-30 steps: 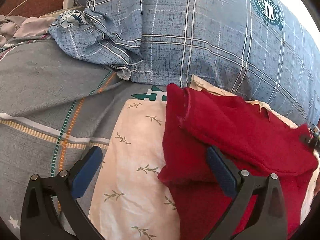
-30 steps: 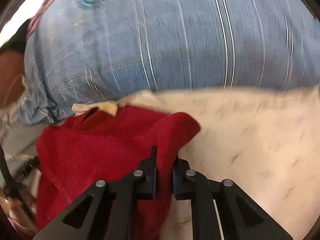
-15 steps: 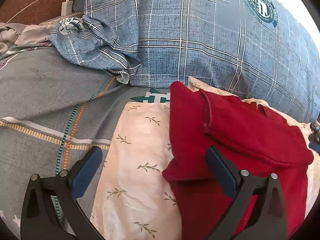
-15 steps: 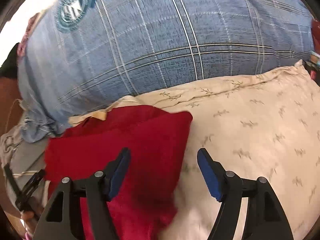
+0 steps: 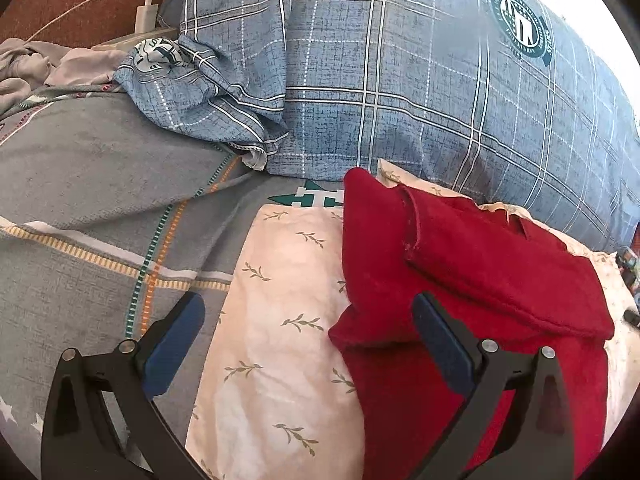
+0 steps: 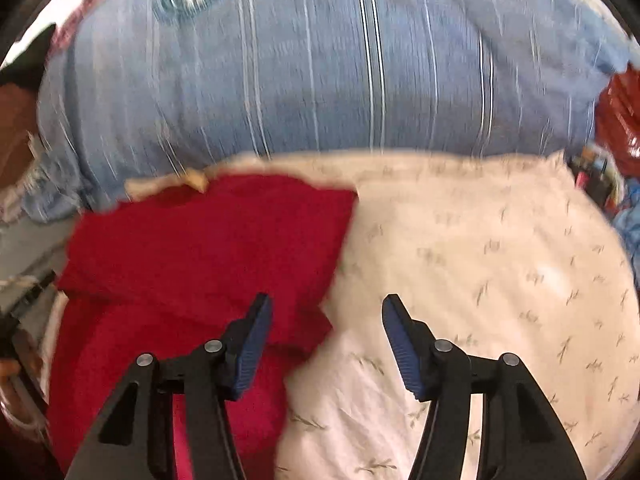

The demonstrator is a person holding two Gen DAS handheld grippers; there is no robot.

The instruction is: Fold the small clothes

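A red garment (image 5: 460, 280) lies partly folded on a cream pillow with a leaf print (image 5: 280, 320); its right part is laid over the middle. My left gripper (image 5: 308, 320) is open and empty above the garment's left edge. In the right wrist view the red garment (image 6: 208, 248) lies at the left on the cream pillow (image 6: 500, 260). My right gripper (image 6: 326, 312) is open and empty above the garment's right edge. That view is blurred.
A big blue checked pillow (image 5: 420, 80) lies behind the cream one, and shows too in the right wrist view (image 6: 300, 60). A grey striped bedspread (image 5: 100, 200) lies to the left. A white charger and cable (image 5: 144, 8) are at the far left.
My right gripper let go of the red garment's right part, opened and drew back. My left gripper stayed open and shifted slightly.
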